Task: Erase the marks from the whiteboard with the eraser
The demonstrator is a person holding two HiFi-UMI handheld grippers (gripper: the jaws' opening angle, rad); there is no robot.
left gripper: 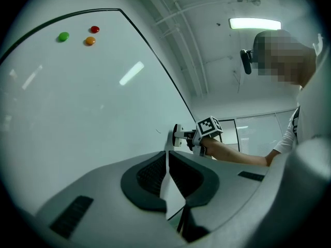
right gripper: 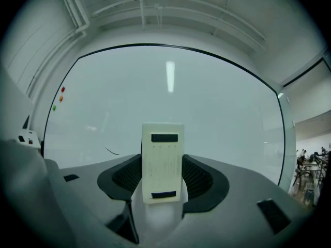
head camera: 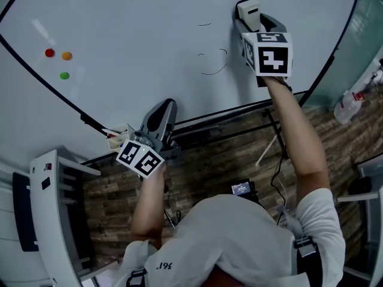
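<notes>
The whiteboard (head camera: 131,34) fills the upper head view. Thin black marks (head camera: 214,64) remain on it, just left of my right gripper (head camera: 248,11). That gripper is shut on a cream eraser (head camera: 249,8), held against the board. In the right gripper view the eraser (right gripper: 162,161) stands upright between the jaws, with a short dark mark (right gripper: 111,151) to its left. My left gripper (head camera: 161,117) sits low by the board's bottom edge, shut with nothing in it; its jaws meet in the left gripper view (left gripper: 166,177).
Three coloured magnets (head camera: 57,61) stick on the board at the left. A small box (head camera: 118,136) of items rests at the board's lower rim. A white rack (head camera: 51,214) stands at the lower left, and a spray bottle (head camera: 350,103) sits at the right.
</notes>
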